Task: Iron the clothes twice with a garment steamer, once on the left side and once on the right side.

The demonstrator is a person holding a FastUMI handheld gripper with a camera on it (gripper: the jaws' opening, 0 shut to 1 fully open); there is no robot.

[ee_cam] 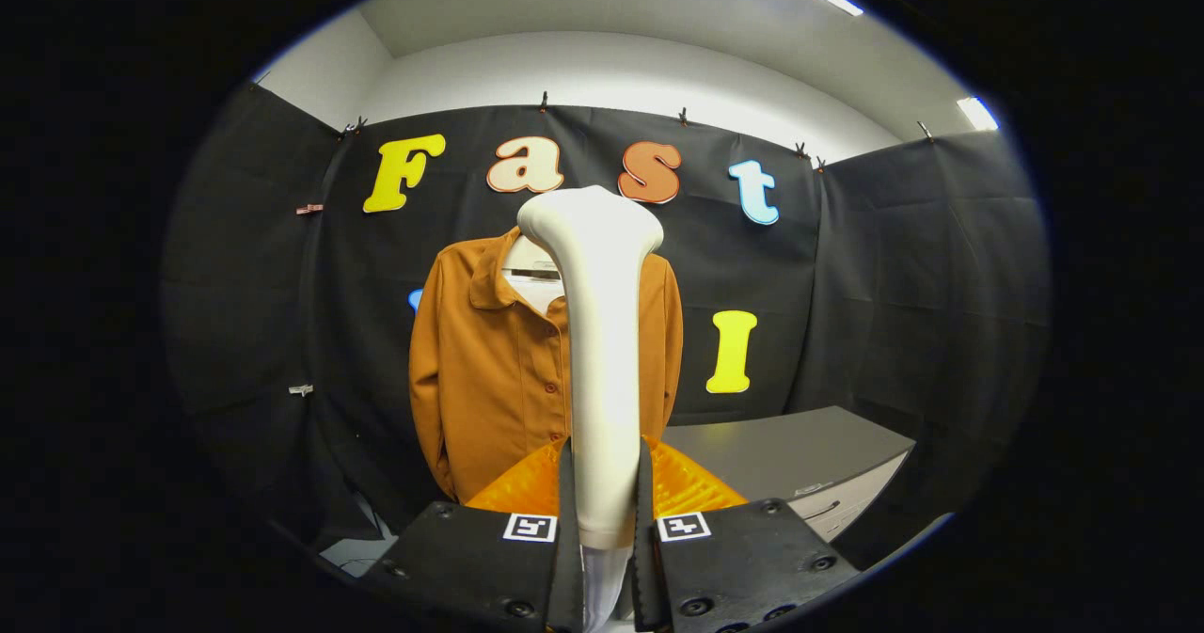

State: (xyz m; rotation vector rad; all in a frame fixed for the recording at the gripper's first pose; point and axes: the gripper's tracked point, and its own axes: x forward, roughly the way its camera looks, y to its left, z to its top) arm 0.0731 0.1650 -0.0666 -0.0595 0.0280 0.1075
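Note:
A white garment steamer [602, 351] stands upright between my fingers, its handle pressed on both sides and its wide head up in front of the shirt's collar. My gripper [605, 511] is shut on that handle. Beyond the steamer hangs an orange-brown button shirt [489, 370] against the black cloth wall, its front facing me. The steamer covers the shirt's middle and part of its right half. The steamer's head sits some way short of the fabric; I cannot tell the gap.
A grey cabinet [800, 454] with drawers stands low at the right of the shirt, beyond my fingers. Black cloth walls [903, 285] close the booth on the left, back and right. A pale floor patch [362, 548] shows below the shirt at the left.

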